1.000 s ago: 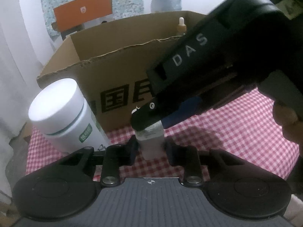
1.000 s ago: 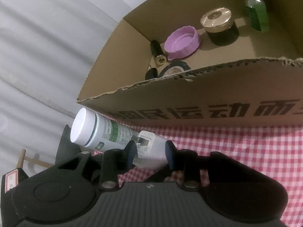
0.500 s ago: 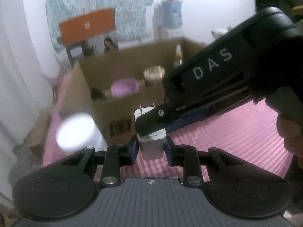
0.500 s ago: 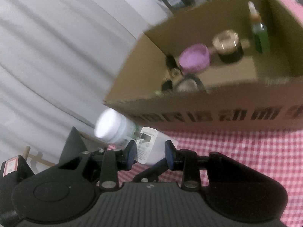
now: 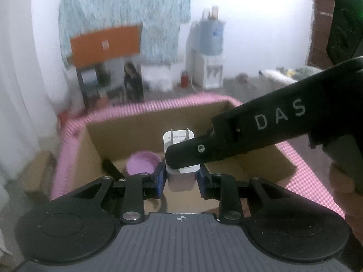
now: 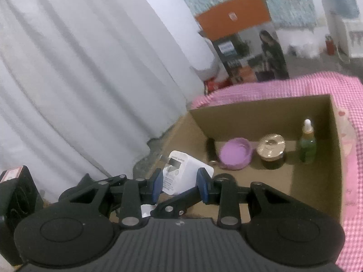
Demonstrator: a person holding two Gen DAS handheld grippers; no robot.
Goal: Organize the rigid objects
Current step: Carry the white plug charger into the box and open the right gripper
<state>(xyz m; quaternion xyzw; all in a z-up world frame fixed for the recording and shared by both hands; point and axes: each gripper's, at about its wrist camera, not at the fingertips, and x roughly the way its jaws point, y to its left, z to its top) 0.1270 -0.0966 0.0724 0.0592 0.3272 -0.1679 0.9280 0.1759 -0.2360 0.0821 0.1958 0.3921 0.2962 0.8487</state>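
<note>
The desk (image 6: 329,86) wears a pink checked cloth; its near edge is hidden behind both tools. On it the cardboard box (image 6: 249,115) stands open, now seen from above, where a second ago only its printed front wall faced the cameras; that print is out of view. Inside, along the far wall, sit a purple lid (image 6: 234,155), a gold-capped jar (image 6: 271,150) and a green dropper bottle (image 6: 307,144); a dark object at the box's left wall is too blurred to name. The white bottle seen earlier beside the box is gone from both views. Both tools pinch the white charger (image 5: 181,174), prongs up, held above the box's near part: the left tool (image 5: 181,176) grips its base, the right tool (image 6: 179,181) its sides. "DAS" reads on the right tool's housing; the charger's small print is illegible.
</note>
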